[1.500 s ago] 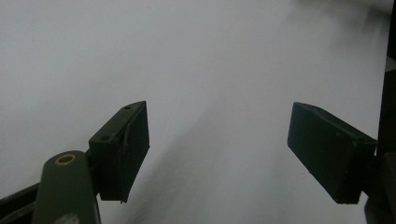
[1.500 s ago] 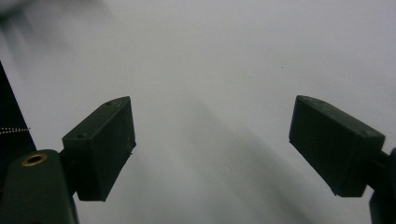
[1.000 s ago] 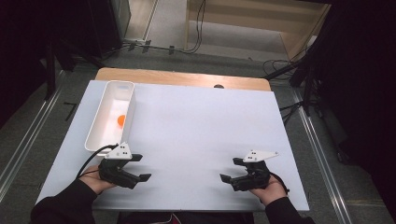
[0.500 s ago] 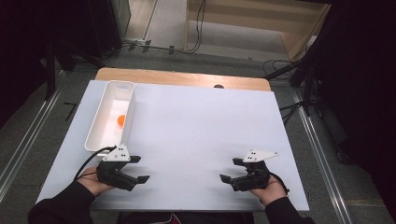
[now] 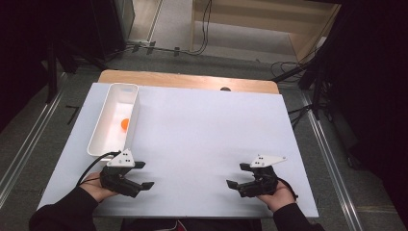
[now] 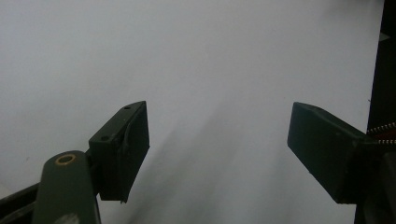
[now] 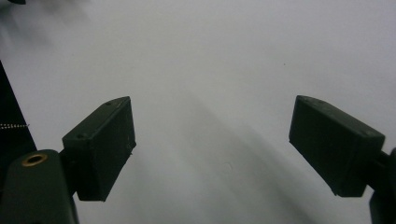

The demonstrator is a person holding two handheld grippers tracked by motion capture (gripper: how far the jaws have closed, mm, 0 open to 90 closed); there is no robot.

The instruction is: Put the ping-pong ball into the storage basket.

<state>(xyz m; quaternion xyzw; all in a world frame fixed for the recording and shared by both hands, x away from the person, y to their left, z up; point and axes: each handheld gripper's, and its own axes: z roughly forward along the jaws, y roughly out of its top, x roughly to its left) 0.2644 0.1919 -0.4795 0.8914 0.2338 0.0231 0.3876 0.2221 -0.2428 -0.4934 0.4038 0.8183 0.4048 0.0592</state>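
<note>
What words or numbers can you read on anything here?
None can be read.
White bin: no label shows.
Orange ball inside it: plain.
White table top: blank.
Left gripper and right gripper: only small dark dots on their grey plates, no letters.

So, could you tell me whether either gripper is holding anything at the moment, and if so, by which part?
Nothing is held: the left gripper and right gripper both have open jaws with bare table between them.

No readable text, label, brand, number or sign on anything in view
</note>
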